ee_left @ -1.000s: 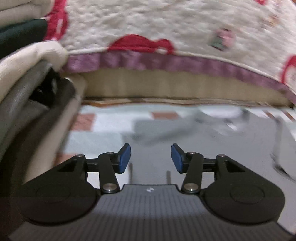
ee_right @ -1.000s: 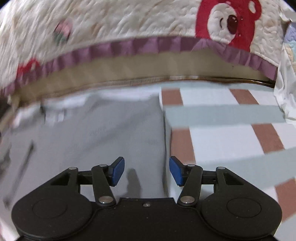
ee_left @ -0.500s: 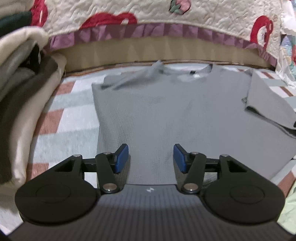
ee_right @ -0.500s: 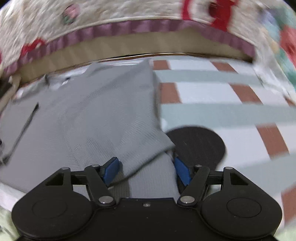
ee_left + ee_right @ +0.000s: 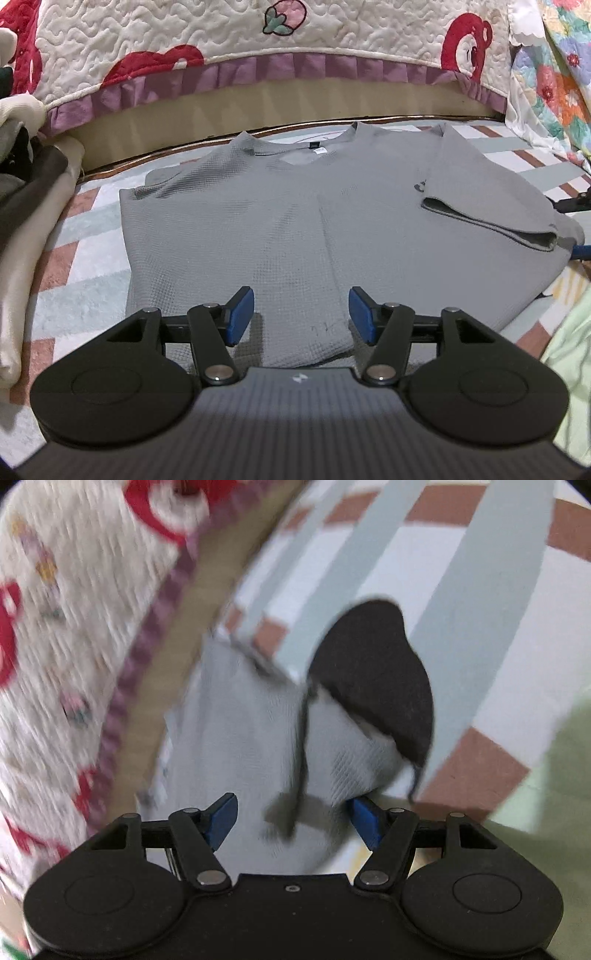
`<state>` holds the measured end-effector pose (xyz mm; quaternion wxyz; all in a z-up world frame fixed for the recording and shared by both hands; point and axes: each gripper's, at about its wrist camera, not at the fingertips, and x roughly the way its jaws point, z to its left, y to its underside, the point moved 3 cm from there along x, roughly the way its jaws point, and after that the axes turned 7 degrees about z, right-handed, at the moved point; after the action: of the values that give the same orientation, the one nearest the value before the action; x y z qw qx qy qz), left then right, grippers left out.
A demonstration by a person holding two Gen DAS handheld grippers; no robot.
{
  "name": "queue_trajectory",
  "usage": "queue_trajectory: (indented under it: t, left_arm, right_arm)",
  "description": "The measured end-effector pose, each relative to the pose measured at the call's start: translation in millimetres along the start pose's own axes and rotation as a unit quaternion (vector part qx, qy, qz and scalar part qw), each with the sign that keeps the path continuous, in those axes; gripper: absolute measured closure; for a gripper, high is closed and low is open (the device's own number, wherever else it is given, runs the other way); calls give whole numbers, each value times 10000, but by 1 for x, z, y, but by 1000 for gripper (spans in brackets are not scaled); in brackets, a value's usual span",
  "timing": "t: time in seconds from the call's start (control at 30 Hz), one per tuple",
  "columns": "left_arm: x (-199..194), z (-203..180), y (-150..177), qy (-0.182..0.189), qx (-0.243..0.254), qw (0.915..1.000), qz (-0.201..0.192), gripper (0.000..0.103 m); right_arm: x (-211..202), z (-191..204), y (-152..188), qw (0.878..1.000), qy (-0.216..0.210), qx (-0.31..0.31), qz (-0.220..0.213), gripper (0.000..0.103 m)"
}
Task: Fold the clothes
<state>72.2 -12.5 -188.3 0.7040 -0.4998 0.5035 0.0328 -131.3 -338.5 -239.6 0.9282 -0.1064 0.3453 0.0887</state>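
Left claw (image 5: 301, 314) spread over one grey shirt (image 5: 295, 206) (one sleeve folded in), right claw (image 5: 291, 818) spread around its edge.

Each claw is a matte black frame with two rounded lobes, slim linkage arms pinned by silver rivets, and blue pads on the fingertips: the left claw (image 5: 301, 314) and the right claw (image 5: 293, 818) alike. The left claw's body is ribbed dark grey with a small white logo. The right claw's body is plain black with one small centre screw.
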Motion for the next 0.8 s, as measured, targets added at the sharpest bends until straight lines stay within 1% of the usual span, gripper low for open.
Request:
queue_trajectory:
  t: [0.1, 0.2, 0.27, 0.3, 0.33, 0.4, 0.47, 0.57, 0.63, 0.67, 0.7, 0.73, 0.8]
  left_arm:
    - [2, 5, 0, 79, -179, 9998, 35, 47]
    - [6, 10, 1, 98, -359, 9992, 158, 47]
    - [8, 13, 3, 99, -468, 9986, 220, 47]
    - [8, 14, 3, 88, -517, 9983, 242, 47]
    - [9, 16, 3, 76, -566, 9980, 263, 47]
    - [10, 19, 4, 54, -634, 9976, 285, 47]
    - [10, 21, 4, 34, -666, 9974, 284, 47]
    - [11, 23, 5, 57, -667, 9974, 279, 47]
    - [11, 23, 5, 64, -656, 9974, 289, 47]
    - [12, 23, 6, 62, -651, 9974, 301, 47]
    - [12, 23, 6, 62, -648, 9974, 307, 47]
    - [12, 23, 7, 68, -651, 9974, 309, 47]
    - [13, 24, 7, 86, -672, 9972, 311, 47]
  right_arm:
    - [1, 1, 4, 9993, -57, 56, -355, 31]
    - [2, 3, 8, 9974, -114, 112, -709, 32]
    - [2, 4, 11, 9953, -152, 149, -945, 50]
    - [2, 4, 12, 9941, -171, 168, -1063, 73]
    - [2, 4, 12, 9934, -141, 131, -1128, 88]
    - [2, 1, 9, 9937, 51, -54, -1115, 89]
    - [-2, -3, 12, 9942, 154, -43, -1061, 87]
    - [-7, -6, 18, 9939, 364, -37, -1045, 72]
    - [-6, -7, 20, 9947, 281, 74, -991, 54]
    - [-6, -7, 20, 9946, 198, 126, -1011, 49]
    - [-4, -6, 20, 9943, 118, 167, -1045, 42]
    - [-1, -4, 19, 9938, 41, 196, -1097, 37]
    - [7, -2, 15, 9922, -120, 245, -1214, 37]
